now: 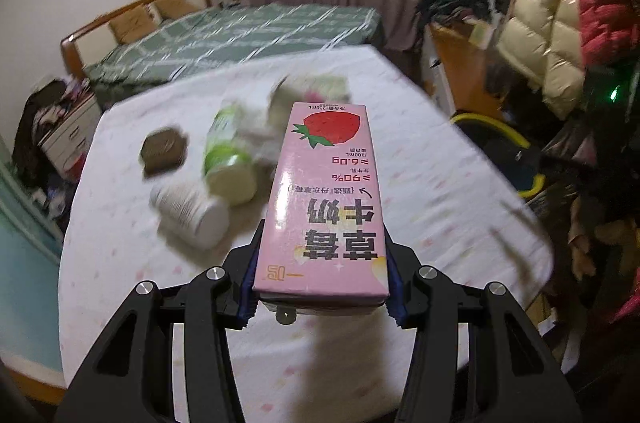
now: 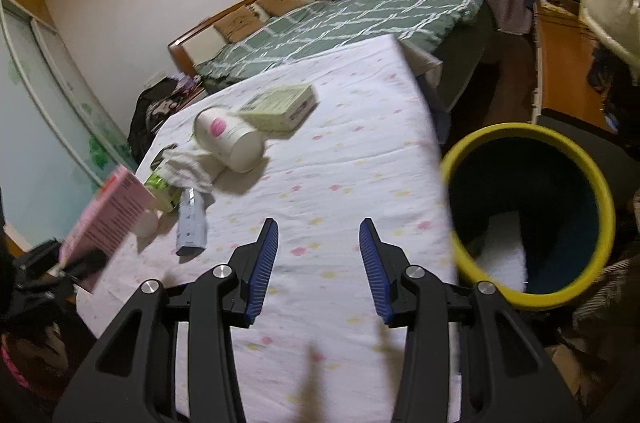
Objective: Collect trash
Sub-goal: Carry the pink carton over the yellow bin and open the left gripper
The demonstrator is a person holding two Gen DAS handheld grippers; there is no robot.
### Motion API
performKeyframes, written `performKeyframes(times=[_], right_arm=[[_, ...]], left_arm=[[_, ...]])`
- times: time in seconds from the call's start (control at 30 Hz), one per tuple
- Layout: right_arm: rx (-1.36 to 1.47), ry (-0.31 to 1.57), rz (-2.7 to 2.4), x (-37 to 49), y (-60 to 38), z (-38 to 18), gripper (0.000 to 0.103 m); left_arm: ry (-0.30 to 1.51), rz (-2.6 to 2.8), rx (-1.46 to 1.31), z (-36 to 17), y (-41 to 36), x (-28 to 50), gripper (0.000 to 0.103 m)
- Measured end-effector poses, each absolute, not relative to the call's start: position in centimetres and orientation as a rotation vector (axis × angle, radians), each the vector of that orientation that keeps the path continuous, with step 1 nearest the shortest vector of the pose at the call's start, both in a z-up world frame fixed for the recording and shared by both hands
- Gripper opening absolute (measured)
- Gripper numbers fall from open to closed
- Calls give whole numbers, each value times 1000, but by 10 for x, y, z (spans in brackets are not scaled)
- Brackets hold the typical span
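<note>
The left gripper [image 1: 322, 271] pinches the pink milk carton [image 1: 326, 199] near its bottom end, lifted above the table [image 1: 420, 191]. The right gripper [image 2: 319, 271] has its jaws spread with nothing between them, above the table just beside the yellow-rimmed bin [image 2: 532, 215]. The grip is low on a long carton, so I think it may pivot or slip during the carry to the bin. A quick swing can also knock the white bottle [image 1: 190, 209] off the table.

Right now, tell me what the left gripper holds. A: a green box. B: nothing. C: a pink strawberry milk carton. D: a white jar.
C: the pink strawberry milk carton sits clamped between the left gripper's blue pads, raised above the table.
</note>
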State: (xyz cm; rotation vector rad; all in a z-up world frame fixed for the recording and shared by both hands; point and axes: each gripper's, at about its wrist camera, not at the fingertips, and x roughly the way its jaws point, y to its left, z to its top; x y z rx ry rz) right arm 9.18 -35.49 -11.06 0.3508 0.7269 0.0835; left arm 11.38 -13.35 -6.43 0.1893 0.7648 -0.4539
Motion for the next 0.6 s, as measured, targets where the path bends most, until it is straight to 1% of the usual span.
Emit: performKeyframes(times=[0.13,0.33,0.6], right_arm=[[358,692,-15,70,-386,-103,41],[395,670,-162,35,-438,-102,41],[452,658,-262,4,-480,-112,41]], left_arm=[[757,-542,195,-53,-167,125,49],[767,-706,265,-56,-248,147,49],[827,-872,360,-80,-369,173,49]])
